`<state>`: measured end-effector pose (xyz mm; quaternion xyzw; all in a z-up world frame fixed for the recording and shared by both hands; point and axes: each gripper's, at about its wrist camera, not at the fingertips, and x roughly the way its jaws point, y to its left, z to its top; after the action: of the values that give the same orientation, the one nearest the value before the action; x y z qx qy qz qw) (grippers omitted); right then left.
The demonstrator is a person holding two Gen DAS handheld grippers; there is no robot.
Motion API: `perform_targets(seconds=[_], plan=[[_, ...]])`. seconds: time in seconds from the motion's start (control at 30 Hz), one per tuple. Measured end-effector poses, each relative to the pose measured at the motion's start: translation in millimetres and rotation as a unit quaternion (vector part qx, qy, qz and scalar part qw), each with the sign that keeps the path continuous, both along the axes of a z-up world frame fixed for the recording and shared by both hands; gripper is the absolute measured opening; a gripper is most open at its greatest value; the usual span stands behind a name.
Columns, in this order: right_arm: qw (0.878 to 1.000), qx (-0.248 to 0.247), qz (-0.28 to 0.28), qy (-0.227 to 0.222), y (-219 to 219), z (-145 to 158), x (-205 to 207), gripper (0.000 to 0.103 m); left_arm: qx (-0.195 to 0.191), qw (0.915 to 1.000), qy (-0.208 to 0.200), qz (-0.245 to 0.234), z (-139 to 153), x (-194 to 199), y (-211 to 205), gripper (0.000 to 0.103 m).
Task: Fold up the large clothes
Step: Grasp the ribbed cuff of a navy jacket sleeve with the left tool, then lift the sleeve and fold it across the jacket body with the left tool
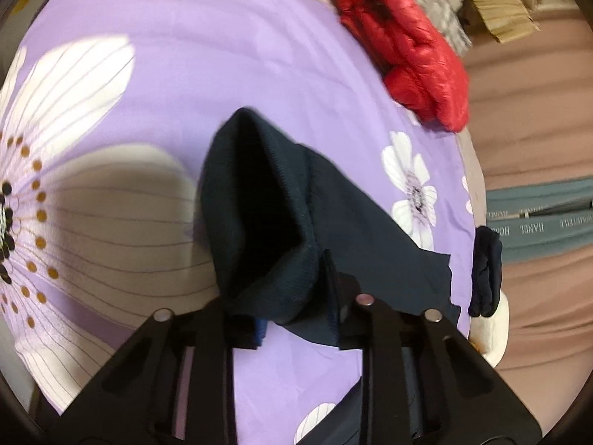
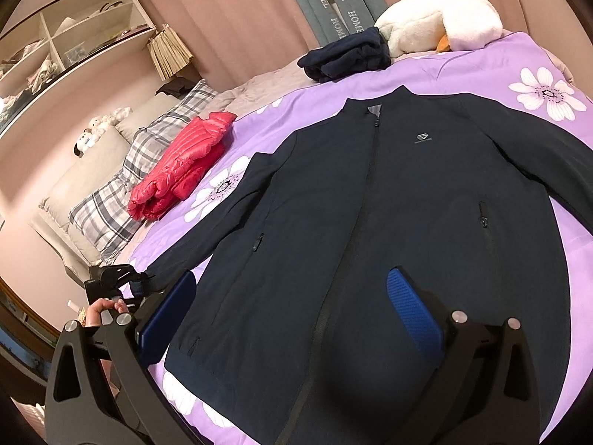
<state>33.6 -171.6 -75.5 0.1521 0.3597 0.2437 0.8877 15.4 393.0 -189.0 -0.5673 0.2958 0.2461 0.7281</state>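
The dark navy jacket point(image 2: 389, 204) is smooth matt cloth with a ribbed knit cuff point(image 1: 259, 222), the red puffer jacket point(image 2: 178, 170) is glossy quilted fabric, the purple bedsheet point(image 1: 222, 74) is smooth cotton-like cloth, and the fingers point(image 2: 415, 311) carry textured blue pads.

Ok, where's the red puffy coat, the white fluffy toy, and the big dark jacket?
red puffy coat point(image 2: 178, 170): right wrist view, its middle.
white fluffy toy point(image 2: 437, 18): right wrist view, its body.
big dark jacket point(image 2: 407, 193): right wrist view, its chest.
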Motion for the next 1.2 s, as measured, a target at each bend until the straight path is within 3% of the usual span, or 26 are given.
perform_targets(seconds=[0.3,0.43,0.53,0.8,0.9,1.03,1.07,1.1,1.2], plan=[[1.000,0.013,-0.013,0.017,-13,-12,4,0.102,0.098,0.9938,-0.015,-0.052,60,29,-15,0.016],[1.000,0.016,-0.016,0.022,-16,-15,6,0.102,0.162,0.9825,-0.029,-0.086,103,54,-34,0.015],[0.999,0.018,-0.017,0.025,-18,-17,7,0.102,0.216,0.9679,-0.036,-0.124,135,79,-61,0.015],[0.999,0.026,-0.024,0.037,-29,-26,12,0.102,0.319,0.9161,-0.052,-0.238,199,159,-167,0.014],[0.998,0.026,-0.031,0.037,-37,-28,12,0.102,0.354,0.8905,-0.049,-0.282,209,187,-216,0.014],[0.997,0.030,-0.046,0.044,-53,-32,13,0.102,0.396,0.8452,-0.038,-0.357,207,220,-291,0.014],[0.997,0.032,-0.051,0.046,-57,-34,13,0.102,0.398,0.8381,-0.037,-0.372,205,224,-303,0.015],[0.997,0.033,-0.055,0.048,-59,-34,13,0.102,0.398,0.8257,-0.036,-0.398,199,231,-325,0.015],[0.996,0.035,-0.064,0.053,-68,-36,14,0.102,0.397,0.8035,-0.024,-0.443,184,247,-370,0.015]])
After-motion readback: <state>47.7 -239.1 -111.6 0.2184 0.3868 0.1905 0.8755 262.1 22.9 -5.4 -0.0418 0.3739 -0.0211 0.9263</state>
